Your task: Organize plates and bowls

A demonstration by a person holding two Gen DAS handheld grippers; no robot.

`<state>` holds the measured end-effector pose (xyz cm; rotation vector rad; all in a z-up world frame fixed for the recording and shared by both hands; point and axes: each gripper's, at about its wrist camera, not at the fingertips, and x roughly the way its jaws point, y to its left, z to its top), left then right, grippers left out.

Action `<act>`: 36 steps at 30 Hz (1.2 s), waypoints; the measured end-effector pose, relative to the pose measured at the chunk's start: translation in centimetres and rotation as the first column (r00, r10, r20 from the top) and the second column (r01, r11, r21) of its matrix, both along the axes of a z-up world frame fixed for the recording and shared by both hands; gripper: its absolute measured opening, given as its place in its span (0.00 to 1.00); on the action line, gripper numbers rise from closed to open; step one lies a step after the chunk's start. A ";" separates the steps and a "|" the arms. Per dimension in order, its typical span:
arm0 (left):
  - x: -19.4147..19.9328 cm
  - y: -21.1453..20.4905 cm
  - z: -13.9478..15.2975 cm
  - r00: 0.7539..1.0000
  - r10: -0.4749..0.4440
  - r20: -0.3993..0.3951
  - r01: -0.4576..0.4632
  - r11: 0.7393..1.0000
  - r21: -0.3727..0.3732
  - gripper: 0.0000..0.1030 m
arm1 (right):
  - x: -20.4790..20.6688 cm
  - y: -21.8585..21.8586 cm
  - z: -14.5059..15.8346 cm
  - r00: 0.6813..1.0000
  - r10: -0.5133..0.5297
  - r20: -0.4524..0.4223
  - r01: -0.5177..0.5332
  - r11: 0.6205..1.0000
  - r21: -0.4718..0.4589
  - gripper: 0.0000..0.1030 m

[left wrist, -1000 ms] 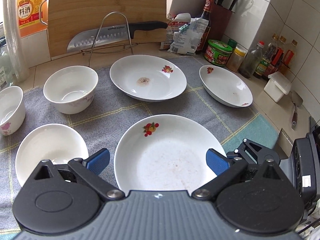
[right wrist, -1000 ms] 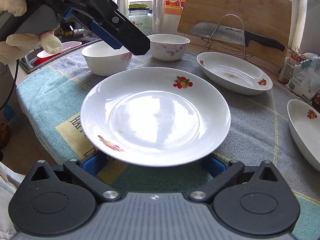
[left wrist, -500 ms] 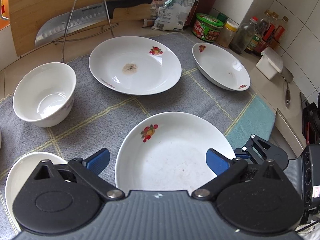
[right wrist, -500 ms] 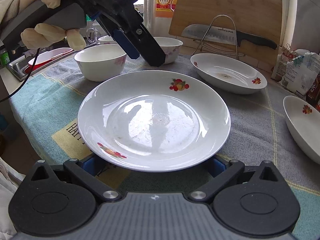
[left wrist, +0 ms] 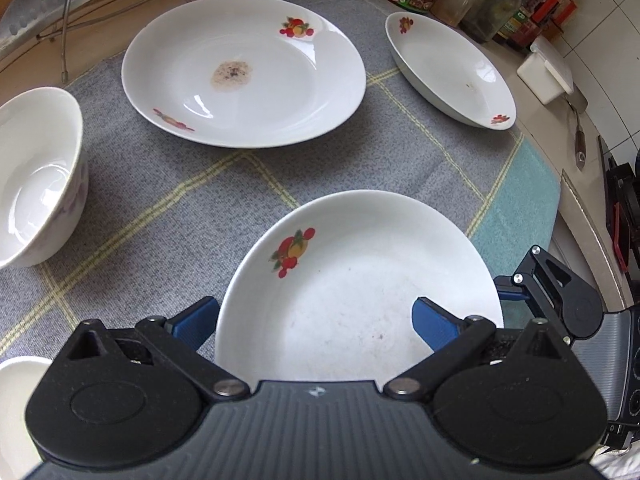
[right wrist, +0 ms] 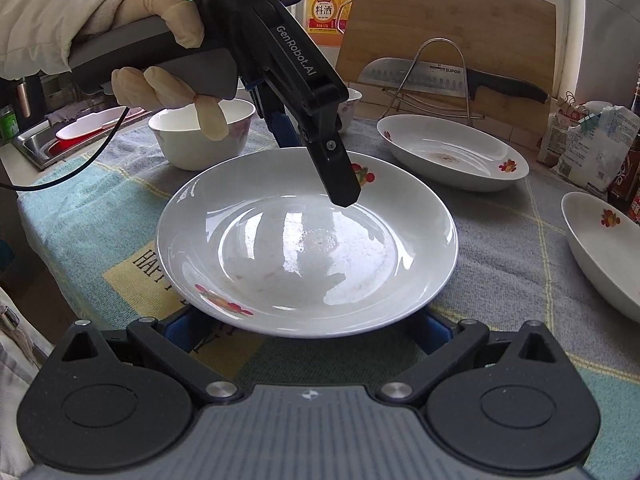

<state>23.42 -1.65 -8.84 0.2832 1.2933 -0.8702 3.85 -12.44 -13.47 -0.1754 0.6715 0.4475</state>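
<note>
A white plate with a fruit print (left wrist: 360,280) (right wrist: 308,248) lies on the grey checked cloth (left wrist: 200,208). My left gripper (left wrist: 316,320) (right wrist: 310,160) hangs open just over it, the plate showing between its blue pads, with a gloved hand (right wrist: 168,40) on the handle. My right gripper (right wrist: 308,330) (left wrist: 552,292) is open wide at the plate's near rim, its fingertips hidden beneath that rim. A stained plate (left wrist: 240,72) (right wrist: 452,152), an oval dish (left wrist: 448,68) (right wrist: 604,248) and a white bowl (left wrist: 32,176) (right wrist: 200,136) stand apart on the cloth.
Another white bowl (left wrist: 16,400) sits at my lower left. A knife on a wire rack (right wrist: 452,76) leans on a cutting board (right wrist: 448,24) at the back. Jars and bottles (left wrist: 500,4) line the tiled wall, and a sink (right wrist: 64,136) lies beyond the cloth's left edge.
The left gripper has swung forward and down from the bowls' side until it hangs over the near plate. The right gripper has stayed at the plate's near rim.
</note>
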 end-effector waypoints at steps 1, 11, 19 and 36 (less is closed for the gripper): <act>0.0 -0.1 -0.1 1.000 -0.013 -0.006 0.013 1.000 0.007 0.98 | -0.1 -0.1 -0.1 1.000 -0.001 0.006 0.001 1.000 0.004 1.00; 0.9 -0.2 -0.1 0.995 -0.075 -0.061 0.076 0.997 0.006 0.99 | -0.5 -0.3 -0.3 0.999 -0.006 0.040 0.005 1.000 0.020 1.00; 0.7 -0.3 -0.1 0.994 -0.093 -0.053 0.094 0.996 0.011 0.99 | -0.8 -0.3 -0.4 0.998 -0.013 0.056 0.012 1.000 0.022 1.00; 0.4 -1.6 0.0 0.977 -0.198 -0.076 0.201 0.978 0.046 0.98 | -1.0 0.0 -0.2 0.997 -0.056 0.048 0.055 0.998 0.017 1.00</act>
